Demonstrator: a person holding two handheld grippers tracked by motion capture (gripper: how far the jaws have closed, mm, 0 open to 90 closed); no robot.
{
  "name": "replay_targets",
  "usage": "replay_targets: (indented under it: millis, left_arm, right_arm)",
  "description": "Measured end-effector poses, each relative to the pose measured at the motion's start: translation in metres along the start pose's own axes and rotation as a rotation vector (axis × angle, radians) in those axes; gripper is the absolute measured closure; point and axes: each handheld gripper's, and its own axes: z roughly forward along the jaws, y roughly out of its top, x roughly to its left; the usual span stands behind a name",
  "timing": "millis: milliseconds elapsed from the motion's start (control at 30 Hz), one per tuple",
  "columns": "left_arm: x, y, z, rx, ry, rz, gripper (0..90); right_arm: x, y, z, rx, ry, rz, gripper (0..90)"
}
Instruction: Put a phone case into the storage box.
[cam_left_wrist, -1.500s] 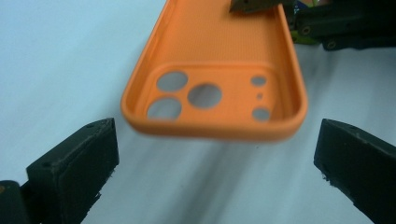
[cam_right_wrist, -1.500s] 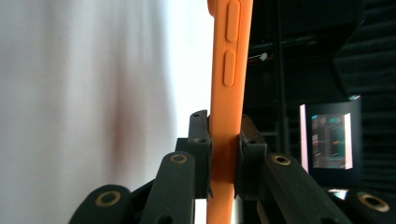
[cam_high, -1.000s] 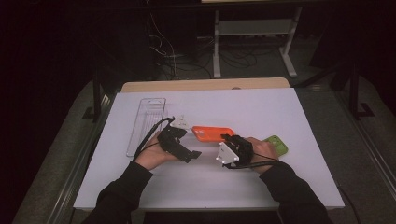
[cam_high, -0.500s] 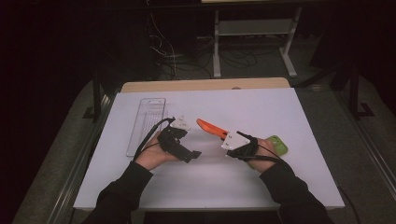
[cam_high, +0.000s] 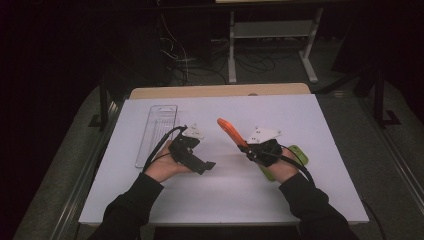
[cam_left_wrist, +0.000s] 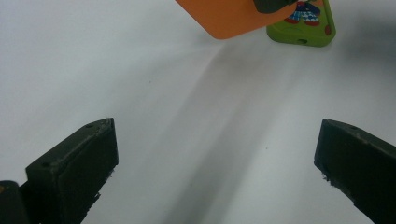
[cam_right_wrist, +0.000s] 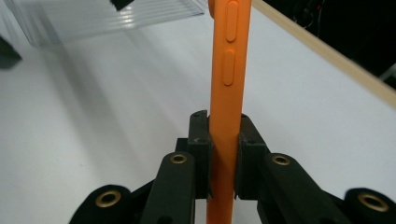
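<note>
My right gripper (cam_high: 243, 146) (cam_right_wrist: 223, 135) is shut on the lower end of an orange phone case (cam_high: 227, 129) (cam_right_wrist: 229, 70). The case is held edge-on above the white table (cam_high: 225, 195), slanting up to the far left. My left gripper (cam_high: 202, 160) (cam_left_wrist: 215, 149) rests near the table's middle. Its jaws have just been opening and stand wide with nothing between them. Ahead of them hang a corner of the orange case (cam_left_wrist: 229, 16) and a green phone case (cam_left_wrist: 306, 23). That green case (cam_high: 299, 154) lies flat, partly under my right hand.
A clear plastic tray (cam_high: 157, 131) (cam_right_wrist: 107, 18) lies lengthwise at the table's left. A wooden strip (cam_high: 220, 91) edges the far side. Beyond it stand a metal frame (cam_high: 270, 30) and cables on a dark floor.
The orange case lay flat on the table a second ago. My right gripper has lifted it and tipped it up on edge, with the far end pointing up and left. The left hand kept still.
</note>
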Motion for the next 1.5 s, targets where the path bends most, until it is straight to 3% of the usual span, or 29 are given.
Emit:
replay_targets:
  millis: [100,300,467,533,733,933,1167,1500]
  left_arm:
    - [0.0,0.0,0.0,0.004,0.0,0.013,0.0]
    - [0.0,0.0,0.0,0.004,-0.005,-0.001,0.0]
    - [0.002,0.0,-0.001,-0.006,0.0,-0.005,0.0]
    - [0.003,0.0,-0.003,-0.017,0.0,-0.014,0.0]
    - [0.011,0.01,-0.009,-0.135,-0.016,-0.083,0.0]
    - [0.019,0.023,-0.008,-0.21,-0.041,-0.126,0.0]
    - [0.026,0.041,-0.007,-0.268,-0.042,-0.139,0.0]
    - [0.022,0.057,0.013,-0.311,-0.09,-0.154,0.0]
  right_arm:
    - [-0.007,-0.001,-0.001,-0.012,0.037,0.07,78.3]
    - [-0.02,-0.005,-0.003,-0.053,0.104,0.22,78.4]
    - [-0.027,-0.009,-0.003,-0.08,0.135,0.293,78.5]
    - [-0.027,-0.009,-0.003,-0.083,0.134,0.3,78.5]
    - [-0.025,-0.008,-0.004,-0.098,0.13,0.302,78.5]
    - [-0.021,-0.005,-0.003,-0.116,0.145,0.313,78.6]
    - [-0.016,-0.003,-0.002,-0.133,0.171,0.315,78.6]
    - [-0.01,0.001,-0.001,-0.156,0.187,0.299,78.6]
